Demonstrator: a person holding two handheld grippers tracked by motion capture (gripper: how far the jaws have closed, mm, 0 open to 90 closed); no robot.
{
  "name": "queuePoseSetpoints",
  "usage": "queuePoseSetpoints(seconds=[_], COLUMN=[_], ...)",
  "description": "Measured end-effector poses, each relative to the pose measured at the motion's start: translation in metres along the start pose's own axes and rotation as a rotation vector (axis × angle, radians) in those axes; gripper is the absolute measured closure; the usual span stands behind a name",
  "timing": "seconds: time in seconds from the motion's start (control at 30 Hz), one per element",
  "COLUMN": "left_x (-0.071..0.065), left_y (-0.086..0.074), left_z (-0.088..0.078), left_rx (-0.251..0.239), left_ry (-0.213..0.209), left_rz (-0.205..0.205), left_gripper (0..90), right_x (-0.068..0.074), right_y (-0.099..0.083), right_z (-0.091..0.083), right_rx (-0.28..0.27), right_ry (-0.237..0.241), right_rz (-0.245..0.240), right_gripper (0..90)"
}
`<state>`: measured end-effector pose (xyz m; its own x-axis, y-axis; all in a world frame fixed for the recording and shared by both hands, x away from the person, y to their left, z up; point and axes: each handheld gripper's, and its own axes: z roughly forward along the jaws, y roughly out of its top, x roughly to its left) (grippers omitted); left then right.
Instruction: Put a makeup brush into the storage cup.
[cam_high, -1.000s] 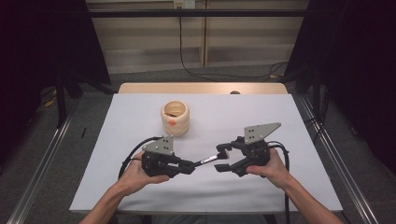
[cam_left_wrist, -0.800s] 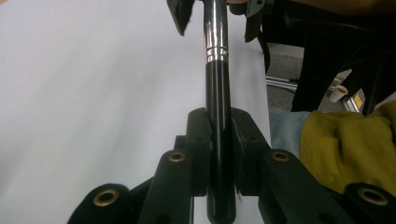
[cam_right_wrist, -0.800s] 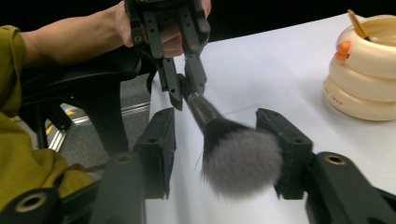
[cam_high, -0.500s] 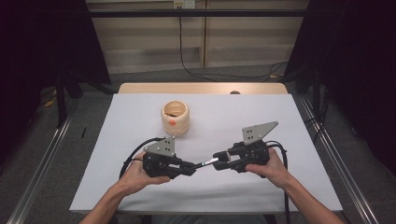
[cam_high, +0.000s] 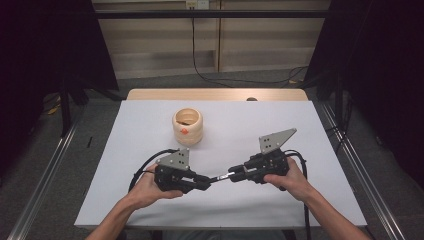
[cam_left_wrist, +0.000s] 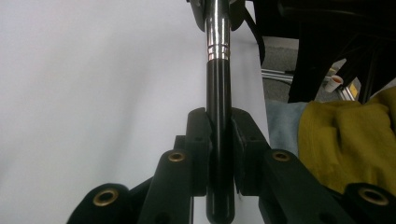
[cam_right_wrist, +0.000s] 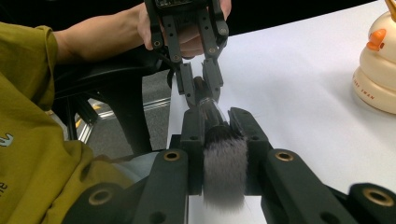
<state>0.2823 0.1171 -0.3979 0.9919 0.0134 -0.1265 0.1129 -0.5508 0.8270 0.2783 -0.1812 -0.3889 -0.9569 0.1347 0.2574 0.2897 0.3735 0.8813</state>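
Note:
A makeup brush (cam_high: 220, 178) with a black handle (cam_left_wrist: 218, 93), a silver ferrule and dark bristles (cam_right_wrist: 224, 172) hangs level just above the white table, between both grippers. My left gripper (cam_high: 207, 181) is shut on the handle, whose sides the pads (cam_left_wrist: 198, 140) press. My right gripper (cam_high: 232, 175) faces it from the right. Its jaws have just been closing, and they now squeeze the bristle end by the ferrule (cam_right_wrist: 217, 123). In the right gripper view, the left gripper (cam_right_wrist: 201, 81) shows beyond the brush, held by a hand.
A cream duck-shaped pot (cam_high: 187, 126) with an orange beak (cam_right_wrist: 376, 39) stands on the white table (cam_high: 300, 130) behind the grippers. A wooden strip runs along the far edge. Metal rails flank the table. The person's mustard-yellow clothing (cam_left_wrist: 345, 140) is close by.
The right gripper's jaws stood wide around the brush tip and have closed onto it. Both hands and the left gripper have kept their places.

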Motion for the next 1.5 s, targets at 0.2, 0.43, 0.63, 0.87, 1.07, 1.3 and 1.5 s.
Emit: queuePoseSetpoints(seconds=[0.2,0.43,0.63,0.87,1.07,1.3,1.5], left_x=[0.001,0.002,-0.001,0.0,-0.007,-0.008,-0.004], left_y=[-0.002,-0.003,-0.004,-0.005,-0.008,-0.012,-0.018], left_z=[0.002,0.003,0.003,-0.003,-0.017,-0.023,-0.02], left_rx=[0.003,-0.009,-0.027,-0.11,-0.114,-0.211,-0.243], left_ry=[0.011,0.029,0.068,0.122,0.204,0.193,0.194], left_rz=[0.012,0.0,-0.005,-0.04,-0.058,-0.069,-0.081], left_gripper=[77.6,67.5,49.1,15.2,4.7,1.8,1.4], right_x=[0.001,0.002,0.003,0.003,0.002,0.001,-0.001], right_y=[0.001,0.001,0.002,0.002,0.002,0.004,0.005], right_z=[0.001,0.0,0.0,-0.003,-0.006,-0.01,-0.012], right_rx=[0.016,0.025,0.025,0.017,0.014,0.013,0.042], right_ry=[0.006,0.006,0.002,-0.007,-0.019,-0.037,-0.067], right_rz=[-0.006,-0.008,-0.01,-0.01,-0.009,-0.013,-0.006], right_gripper=[76.8,76.8,76.8,76.8,76.9,76.8,76.8])
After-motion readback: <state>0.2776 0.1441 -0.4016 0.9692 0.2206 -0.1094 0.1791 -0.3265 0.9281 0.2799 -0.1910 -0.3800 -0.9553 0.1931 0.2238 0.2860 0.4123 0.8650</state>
